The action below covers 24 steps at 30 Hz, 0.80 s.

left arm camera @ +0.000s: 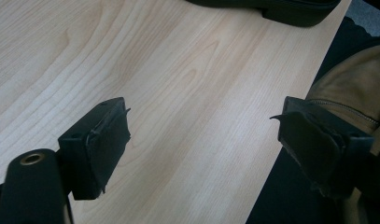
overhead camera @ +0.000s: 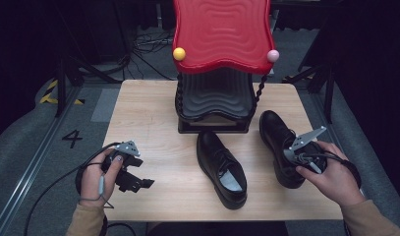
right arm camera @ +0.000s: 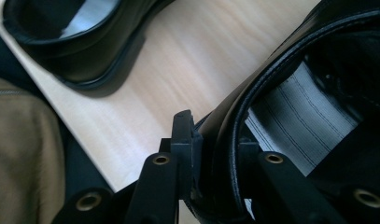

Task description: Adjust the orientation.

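The right gripper (right arm camera: 211,154) is pinching the heel rim of the right black dress shoe (overhead camera: 281,147), one of its fingers (right arm camera: 183,140) outside the leather, the other inside over the striped insole. It appears raised off the worktop (overhead camera: 153,123) at the right edge. The left gripper (overhead camera: 131,179) is idling nearer the left edge, fingers (left arm camera: 101,144) spread wide over bare wood (nothing between them). The second shoe (overhead camera: 222,169) is lying mid-worktop. Beyond, a red-topped shoe rack (overhead camera: 219,64) is waiting; keeping the pinch firm and the sole level should stop the shoe swinging.
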Tool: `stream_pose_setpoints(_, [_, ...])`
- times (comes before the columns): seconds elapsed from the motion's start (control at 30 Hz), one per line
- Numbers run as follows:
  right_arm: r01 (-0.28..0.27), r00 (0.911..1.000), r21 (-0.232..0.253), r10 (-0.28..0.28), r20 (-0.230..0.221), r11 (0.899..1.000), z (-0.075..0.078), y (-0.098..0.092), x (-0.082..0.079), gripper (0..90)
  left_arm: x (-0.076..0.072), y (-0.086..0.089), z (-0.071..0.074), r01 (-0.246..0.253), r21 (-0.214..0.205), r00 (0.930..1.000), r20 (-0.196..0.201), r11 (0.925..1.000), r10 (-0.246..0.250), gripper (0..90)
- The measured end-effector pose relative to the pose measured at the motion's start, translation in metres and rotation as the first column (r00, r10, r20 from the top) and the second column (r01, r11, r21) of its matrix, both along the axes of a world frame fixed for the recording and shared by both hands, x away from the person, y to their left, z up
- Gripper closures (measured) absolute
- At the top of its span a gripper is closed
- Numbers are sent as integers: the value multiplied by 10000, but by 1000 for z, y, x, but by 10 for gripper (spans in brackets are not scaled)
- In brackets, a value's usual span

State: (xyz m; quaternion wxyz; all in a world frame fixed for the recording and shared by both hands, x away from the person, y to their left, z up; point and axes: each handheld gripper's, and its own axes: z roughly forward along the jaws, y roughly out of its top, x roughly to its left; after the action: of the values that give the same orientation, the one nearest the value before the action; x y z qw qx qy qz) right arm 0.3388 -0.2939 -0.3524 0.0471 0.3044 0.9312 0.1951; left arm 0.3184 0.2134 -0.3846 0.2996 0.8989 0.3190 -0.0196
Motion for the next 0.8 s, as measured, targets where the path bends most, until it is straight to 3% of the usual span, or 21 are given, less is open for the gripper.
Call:
stream_pose_setpoints(0.2, [-494, 9988, -38, 494, -61, 9988, -1, 10, -17, 763, 0, -1, 0, 27, 36, 10000, 27, 10000, -27, 170])
stream_pose_setpoints(0.3, [-997, 9948, 7, 997, -187, 9950, -2, 17, -24, 761, 0, -1, 0, 27, 44, 10000, 12, 10000, -27, 170])
stream_pose_setpoints(0.8, [-2420, 9702, -145, 2418, -138, 9702, -8, 55, -30, 758, 0, -1, 1, 28, 15, 10000, 89, 10000, -28, 171])
